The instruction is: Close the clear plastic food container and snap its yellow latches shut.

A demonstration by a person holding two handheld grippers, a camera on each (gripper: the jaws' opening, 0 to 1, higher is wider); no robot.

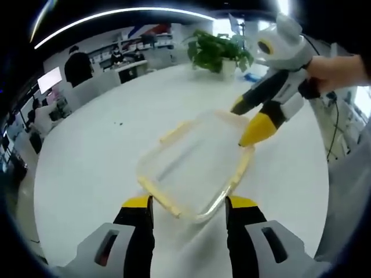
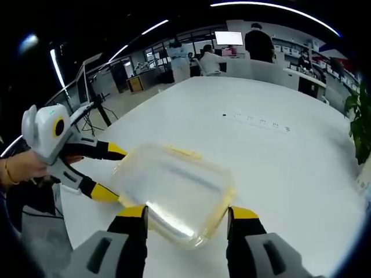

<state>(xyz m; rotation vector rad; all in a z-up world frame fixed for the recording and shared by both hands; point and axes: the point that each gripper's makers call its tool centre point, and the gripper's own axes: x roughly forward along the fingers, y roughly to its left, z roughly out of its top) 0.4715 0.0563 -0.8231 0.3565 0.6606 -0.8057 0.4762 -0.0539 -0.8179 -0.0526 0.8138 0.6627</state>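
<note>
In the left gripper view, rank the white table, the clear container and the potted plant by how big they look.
1. White table, by far the largest.
2. Clear container.
3. Potted plant, though it stands farther from the camera, so its real size is unsure.

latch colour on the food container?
Yellow latches on the clear container; clearest in the left gripper view.

One container (image 1: 194, 168) (clear, yellow-latched), two grippers, one potted plant (image 1: 217, 52), one table (image 1: 98, 156).
</note>
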